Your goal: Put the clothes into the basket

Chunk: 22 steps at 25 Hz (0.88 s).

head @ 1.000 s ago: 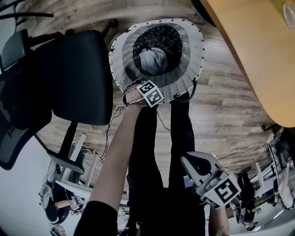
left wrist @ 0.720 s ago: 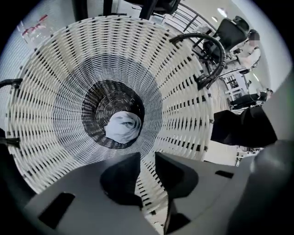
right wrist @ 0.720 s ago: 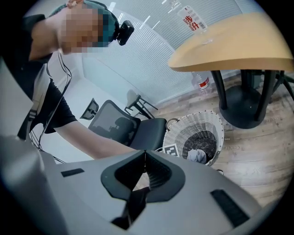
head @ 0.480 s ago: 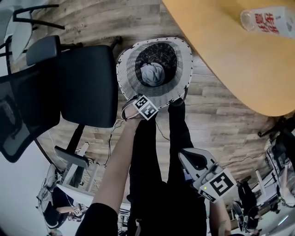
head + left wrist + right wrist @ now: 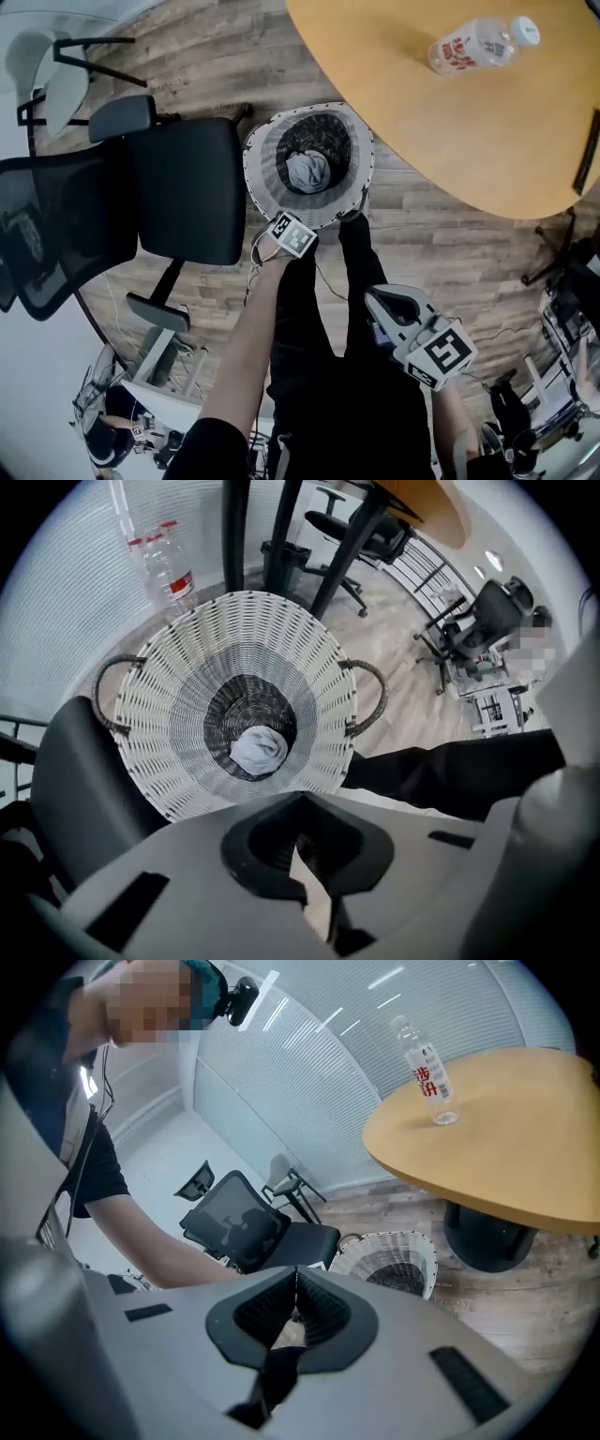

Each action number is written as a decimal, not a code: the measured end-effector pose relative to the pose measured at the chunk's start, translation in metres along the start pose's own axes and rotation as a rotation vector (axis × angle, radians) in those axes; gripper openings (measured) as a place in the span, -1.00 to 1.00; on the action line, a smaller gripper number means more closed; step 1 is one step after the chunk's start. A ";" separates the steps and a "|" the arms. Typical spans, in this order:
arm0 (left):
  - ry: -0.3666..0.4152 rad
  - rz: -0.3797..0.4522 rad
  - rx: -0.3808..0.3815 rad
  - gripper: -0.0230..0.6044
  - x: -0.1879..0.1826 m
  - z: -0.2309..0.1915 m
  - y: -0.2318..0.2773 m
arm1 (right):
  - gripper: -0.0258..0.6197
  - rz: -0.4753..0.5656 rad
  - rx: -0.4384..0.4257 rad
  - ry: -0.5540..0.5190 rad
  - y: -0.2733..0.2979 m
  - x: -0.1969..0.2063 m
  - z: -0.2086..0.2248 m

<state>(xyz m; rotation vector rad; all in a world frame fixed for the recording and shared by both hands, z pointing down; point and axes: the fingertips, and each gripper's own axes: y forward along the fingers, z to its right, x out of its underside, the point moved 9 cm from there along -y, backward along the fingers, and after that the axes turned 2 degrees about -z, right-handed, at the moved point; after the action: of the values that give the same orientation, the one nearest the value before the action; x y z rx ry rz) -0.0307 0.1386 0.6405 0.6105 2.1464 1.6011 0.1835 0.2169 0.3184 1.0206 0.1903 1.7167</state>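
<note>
I am holding left gripper (image 5: pixel 298 822) above basket (image 5: pixel 187 667), fingers just closed together, empty, right gripper (image 5: pixel 296 1283) fingers together, grey garment (image 5: pixel 259 750) lying inside.

Bottle (image 5: pixel 478 44), lying on the tabletop (image 5: pixel 422 122): white label with red print, too small and blurred to read in any view. Left marker cube (image 5: pixel 292 234) and right marker cube (image 5: pixel 443 353): black-and-white coded squares only, no letters or numbers. No other legible text.

left hand-held gripper (image 5: pixel 298 841), right hand-held gripper (image 5: pixel 296 1288): grey, black-white marker cubes (image 5: pixel 293 234) | black sleeve (image 5: pixel 202 450), trousers (image 5: pixel 309 356)
</note>
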 end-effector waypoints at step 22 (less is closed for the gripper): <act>-0.308 0.337 0.049 -0.89 0.050 0.088 -0.186 | -0.87 0.123 -0.089 -0.231 -0.070 -0.099 -0.011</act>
<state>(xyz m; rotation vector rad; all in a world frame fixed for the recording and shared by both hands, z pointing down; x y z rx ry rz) -0.0440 0.1896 0.4353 1.2038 1.9311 1.4971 0.2310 0.1657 0.2186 1.1737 -0.0982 1.6847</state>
